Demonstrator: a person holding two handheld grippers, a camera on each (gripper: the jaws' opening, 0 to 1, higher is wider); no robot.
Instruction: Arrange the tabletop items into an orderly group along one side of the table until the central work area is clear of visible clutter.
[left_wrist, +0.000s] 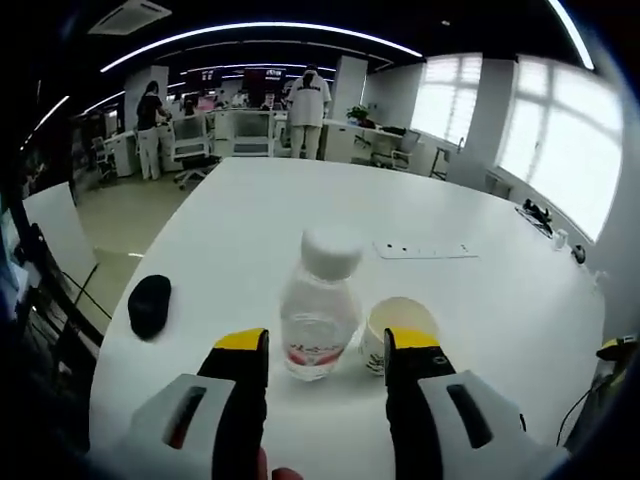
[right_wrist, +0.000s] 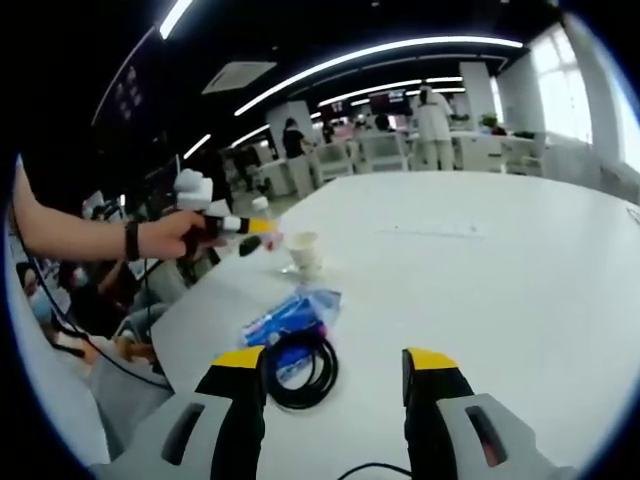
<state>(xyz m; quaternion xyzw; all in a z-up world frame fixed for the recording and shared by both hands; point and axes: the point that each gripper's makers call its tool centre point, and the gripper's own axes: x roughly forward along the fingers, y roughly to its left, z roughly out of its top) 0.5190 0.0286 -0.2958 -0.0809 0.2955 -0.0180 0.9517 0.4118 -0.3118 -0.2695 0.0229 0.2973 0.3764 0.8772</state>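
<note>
Clear plastic bottle | round paper cup beside | black coiled cable

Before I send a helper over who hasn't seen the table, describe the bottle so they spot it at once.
On the white round table, near its edge, stands a small clear plastic bottle with a white cap. It stands beside a short cream paper cup; a flat black oval object lies further off.

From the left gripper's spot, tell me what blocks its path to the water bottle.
Nothing visible does. The left gripper is open, and the water bottle stands upright on the white table just ahead of the gap between the jaws. The paper cup sits close beside the bottle, in front of one jaw, so it could get bumped.
</note>
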